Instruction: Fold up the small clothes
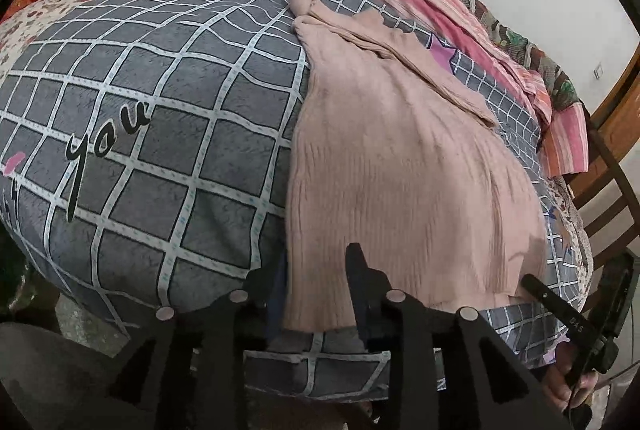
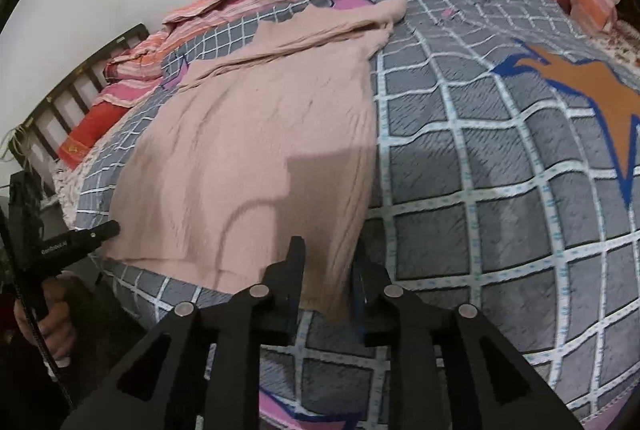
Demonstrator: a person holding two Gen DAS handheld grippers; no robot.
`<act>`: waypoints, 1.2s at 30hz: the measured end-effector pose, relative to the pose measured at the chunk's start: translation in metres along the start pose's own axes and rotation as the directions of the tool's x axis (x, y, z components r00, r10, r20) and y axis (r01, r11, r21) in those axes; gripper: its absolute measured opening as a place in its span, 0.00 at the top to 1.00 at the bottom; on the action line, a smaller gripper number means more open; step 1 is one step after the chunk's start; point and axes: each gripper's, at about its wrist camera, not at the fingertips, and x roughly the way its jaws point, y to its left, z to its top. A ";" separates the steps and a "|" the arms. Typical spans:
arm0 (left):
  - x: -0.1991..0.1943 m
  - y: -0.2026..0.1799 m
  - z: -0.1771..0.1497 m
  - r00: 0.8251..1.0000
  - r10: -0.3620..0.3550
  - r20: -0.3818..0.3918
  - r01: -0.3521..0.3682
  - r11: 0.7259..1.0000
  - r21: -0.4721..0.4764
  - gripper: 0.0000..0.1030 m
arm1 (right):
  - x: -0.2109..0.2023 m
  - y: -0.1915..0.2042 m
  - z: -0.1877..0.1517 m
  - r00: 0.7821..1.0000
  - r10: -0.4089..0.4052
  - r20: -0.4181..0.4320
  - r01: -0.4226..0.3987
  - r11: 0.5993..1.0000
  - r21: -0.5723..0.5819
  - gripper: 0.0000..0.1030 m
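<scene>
1. Across the near half of the bed, the grey checked quilt [image 1: 132, 133] carries the one garment in play: a pink ribbed sweater [image 1: 400, 165] lying lengthwise, its hem at the near edge and its neck end far up the bed.
2. Judging by that lie, the fold is partly made: one sleeve [image 1: 400, 49] is already laid back across the upper body, while the body itself looks unfolded along its length, so the lengthwise folds are probably left.
3. At the hem's corners, the left gripper [image 1: 316, 286] has its fingers closed in on the near-left corner, apparently pinching the knit.
4. Likewise the right gripper [image 2: 328, 270] straddles the near-right corner with a narrow gap, cloth between its fingers; it seems clenched on the sweater.
</scene>
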 end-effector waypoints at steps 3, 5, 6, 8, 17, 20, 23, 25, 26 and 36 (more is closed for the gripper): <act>0.001 -0.001 0.001 1.000 -0.005 -0.018 0.005 1.000 -0.012 0.91 | 0.002 0.000 -0.002 1.000 0.019 -0.018 -0.019 1.000 0.004 0.94; -0.002 0.001 0.005 0.998 -0.055 -0.026 0.054 0.998 -0.041 0.93 | 0.000 0.002 0.000 1.000 0.018 -0.003 -0.018 1.000 0.001 0.95; -0.008 0.002 0.008 0.996 -0.090 -0.009 0.089 0.994 -0.062 0.94 | -0.005 0.004 0.000 1.000 0.022 0.011 -0.022 1.000 -0.004 0.95; -0.027 0.002 0.018 0.984 -0.171 0.051 0.175 0.981 -0.080 0.94 | -0.019 0.008 0.005 0.996 0.074 0.055 -0.075 0.997 0.022 0.95; -0.079 -0.017 0.095 0.947 -0.218 0.235 0.243 0.967 -0.083 0.94 | -0.069 0.015 0.065 0.958 0.183 0.220 -0.215 0.967 0.136 0.95; -0.081 -0.019 0.120 0.943 -0.198 0.267 0.228 0.970 -0.086 0.94 | -0.072 0.013 0.095 0.948 0.171 0.268 -0.224 0.958 0.180 0.95; -0.075 -0.025 0.148 0.940 -0.179 0.289 0.213 0.973 -0.090 0.94 | -0.072 0.009 0.119 0.937 0.169 0.307 -0.239 0.949 0.207 0.95; -0.067 -0.031 0.167 0.940 -0.155 0.303 0.187 0.979 -0.080 0.94 | -0.068 0.007 0.139 0.929 0.172 0.327 -0.253 0.941 0.226 0.95; -0.063 -0.034 0.175 0.940 -0.142 0.309 0.173 0.982 -0.075 0.94 | -0.065 0.005 0.149 0.926 0.172 0.336 -0.259 0.937 0.236 0.95; 0.004 -0.048 0.249 0.946 -0.084 0.313 0.118 0.989 -0.093 0.94 | 0.005 -0.019 0.238 0.922 0.196 0.334 -0.311 0.889 0.337 0.95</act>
